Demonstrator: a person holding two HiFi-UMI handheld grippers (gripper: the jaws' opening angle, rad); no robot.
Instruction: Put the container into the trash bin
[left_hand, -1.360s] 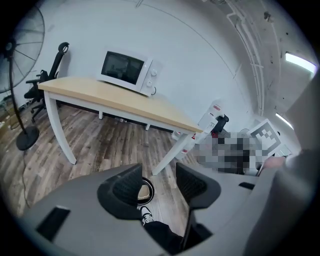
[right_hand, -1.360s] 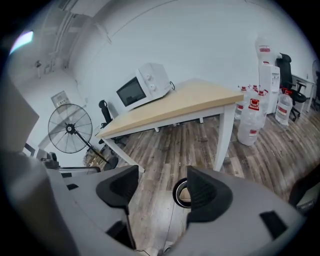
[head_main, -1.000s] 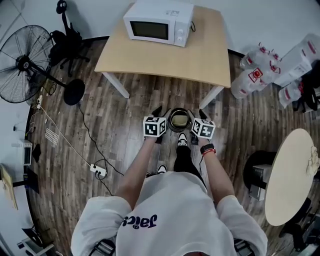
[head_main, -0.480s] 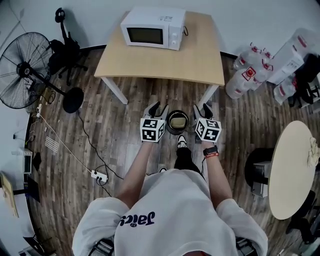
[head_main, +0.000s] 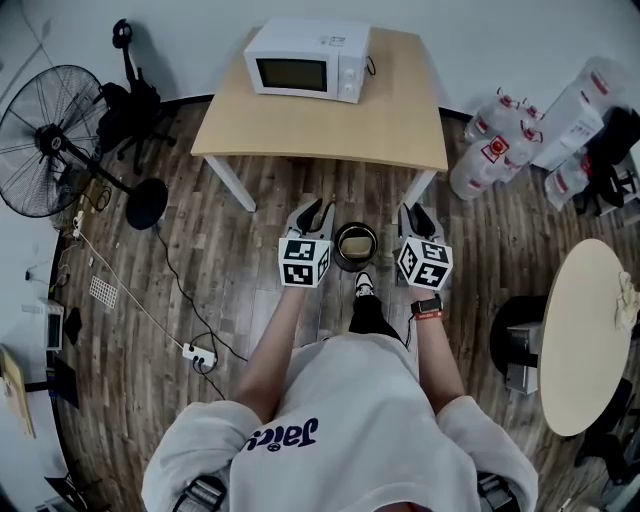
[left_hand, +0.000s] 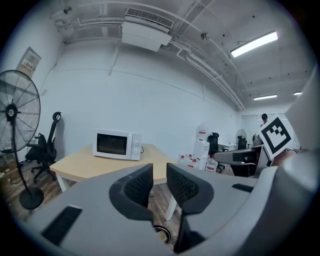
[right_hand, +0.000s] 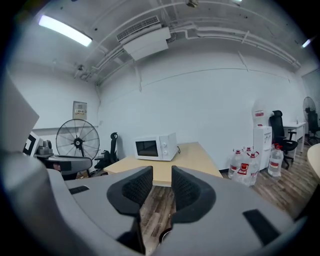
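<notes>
A round black trash bin (head_main: 341, 236) stands on the wood floor in front of the person's feet, with a pale container (head_main: 356, 244) lying inside it. My left gripper (head_main: 309, 213) hangs in the air to the left of the bin, and my right gripper (head_main: 417, 216) to its right; neither touches it. In the left gripper view the jaws (left_hand: 159, 181) are closing with only a narrow gap and nothing between them. The right gripper (right_hand: 162, 186) is likewise closing on nothing. A sliver of the bin (left_hand: 161, 233) shows below the left jaws.
A light wooden table (head_main: 322, 122) with a white microwave (head_main: 305, 62) stands just beyond the bin. A standing fan (head_main: 45, 135) and a cable with a power strip (head_main: 197, 352) are at the left. Water bottles (head_main: 500, 150) lie at the right, with a round table (head_main: 588, 335) nearer.
Both grippers have lifted up and away from the bin and spread a little apart. The bin has stayed on the floor with the container in it.
</notes>
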